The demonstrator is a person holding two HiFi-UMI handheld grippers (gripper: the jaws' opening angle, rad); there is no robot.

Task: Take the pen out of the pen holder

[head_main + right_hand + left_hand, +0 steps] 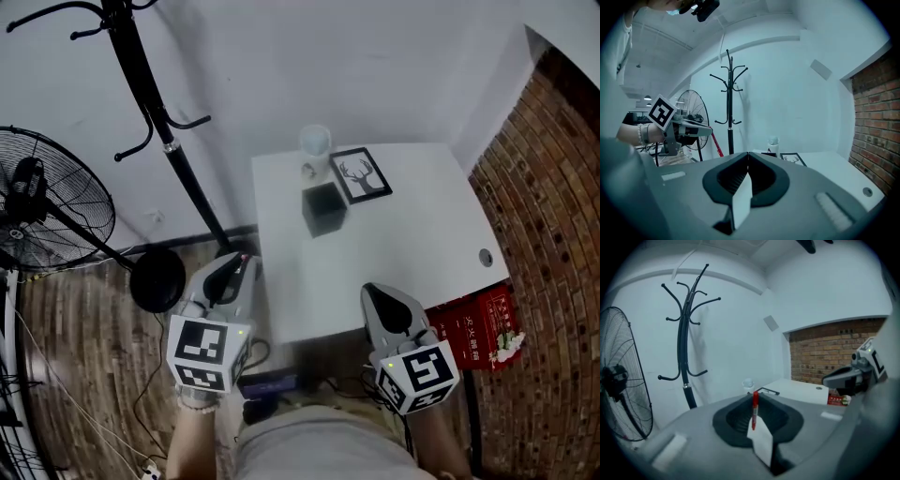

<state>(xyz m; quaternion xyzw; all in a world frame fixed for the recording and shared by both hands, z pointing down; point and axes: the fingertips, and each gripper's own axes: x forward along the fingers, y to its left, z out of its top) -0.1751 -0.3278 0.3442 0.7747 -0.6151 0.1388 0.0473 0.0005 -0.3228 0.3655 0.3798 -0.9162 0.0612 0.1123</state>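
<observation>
A red pen (754, 409) stands upright between the jaws of my left gripper (754, 398), which is shut on it. In the head view that left gripper (234, 270) hangs off the table's near left corner, over the floor. The black square pen holder (324, 208) sits at the back of the white table (412, 225), well ahead of both grippers. My right gripper (371, 292) hovers at the table's front edge; its jaws meet with nothing between them (748, 155). The right gripper view shows the left gripper (701, 131) with the red pen (717, 148) slanting below it.
A translucent cup (315, 142) and a framed deer picture (361, 174) stand behind the holder. A black coat stand (159, 131) and a floor fan (42, 202) are left of the table. A brick wall (553, 234) lies right, with a red box (478, 326) below the table edge.
</observation>
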